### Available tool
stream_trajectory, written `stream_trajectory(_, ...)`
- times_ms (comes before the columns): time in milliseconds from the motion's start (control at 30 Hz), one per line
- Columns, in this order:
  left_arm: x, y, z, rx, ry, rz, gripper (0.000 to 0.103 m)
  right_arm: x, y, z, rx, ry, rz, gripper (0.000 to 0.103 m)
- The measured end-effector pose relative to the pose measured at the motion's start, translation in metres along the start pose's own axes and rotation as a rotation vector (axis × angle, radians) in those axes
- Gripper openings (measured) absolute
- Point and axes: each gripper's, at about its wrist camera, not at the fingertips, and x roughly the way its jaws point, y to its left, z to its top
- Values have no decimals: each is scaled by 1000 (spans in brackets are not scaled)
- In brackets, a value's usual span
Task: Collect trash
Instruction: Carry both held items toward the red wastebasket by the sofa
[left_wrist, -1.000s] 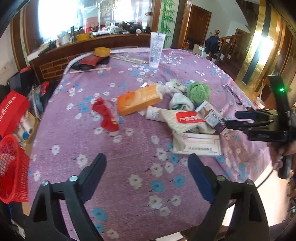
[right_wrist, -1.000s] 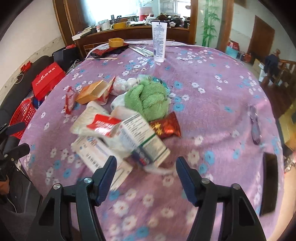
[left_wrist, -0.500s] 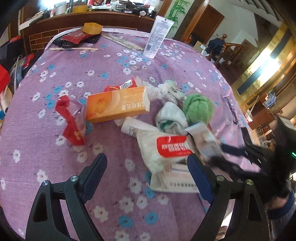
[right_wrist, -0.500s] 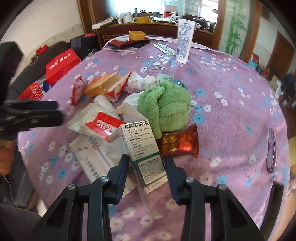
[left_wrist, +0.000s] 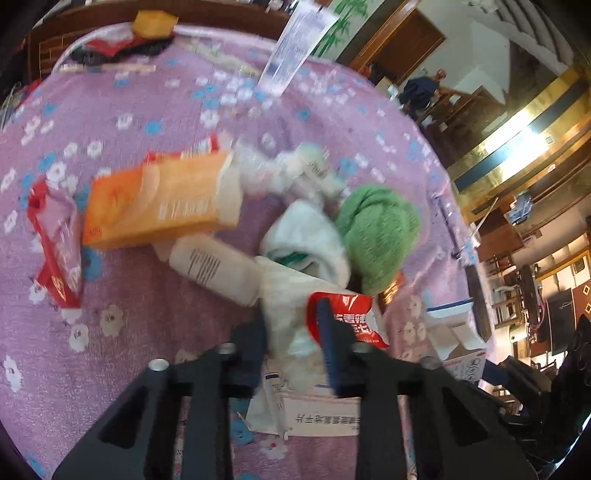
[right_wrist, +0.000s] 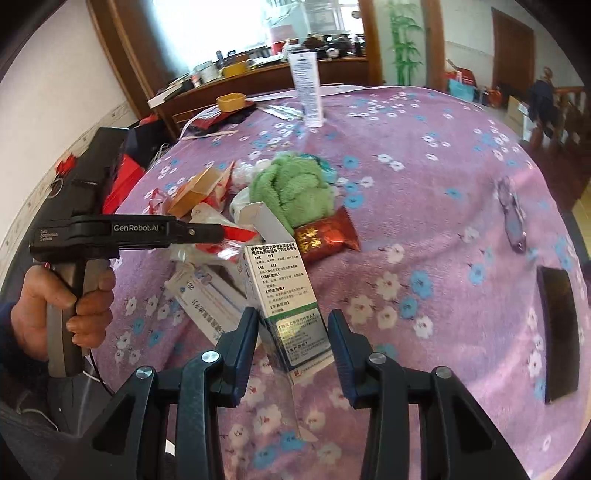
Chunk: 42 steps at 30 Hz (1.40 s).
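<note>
**Both grippers clamp down on the trash pile**

Since a second ago the left gripper has travelled in over the pile and its jaws have just been closing; they now pinch the white bag with the red label, which bunches up between them. The right gripper has closed in from wide to grip the medicine box, which was lying on the pile and now stands tilted up between the jaws, its top flap open.

From the right wrist view, a hand holds the left gripper's handle at the desk's near-left edge, its jaws reaching into the pile.

The rest of the trash lies on the desk, which is covered in a purple flowered cloth. An orange box sits beside a red wrapper, with a white bottle just below it. A green towel lies behind the medicine box, touching a red foil packet. A flat white box rests under the pile. A white tube stands upright at the far side, well apart.
</note>
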Motion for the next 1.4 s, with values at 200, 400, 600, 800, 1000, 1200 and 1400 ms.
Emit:
stream_trajectory(200, -34, -22, -11, 109, -93, 42, 13, -10, 7, -1, 25, -34, -47, 42)
stream_trajectory(400, -82, -34, -24, 199, -229, 142, 13, -13, 30, 6, -12, -68, -58, 42)
stream_trajectory(600, -123, -24, -28, 213, -324, 231, 13, -10, 51, 13, -29, -79, -34, 42)
stream_trajectory(800, -148, -4, -33, 176, -356, 265, 13, -4, 74, 20, -56, -77, -6, 42)
stream_trajectory(1000, -169, 19, -40, 131, -381, 305, 13, 4, 99, 26, -92, -63, 28, 42)
stream_trajectory(1200, -198, 46, -49, 81, -419, 349, 13, 15, 131, 34, -138, -42, 81, 42)
stream_trajectory(1400, -239, 83, -59, 7, -478, 403, 13, 29, 177, 45, -200, -18, 152, 42)
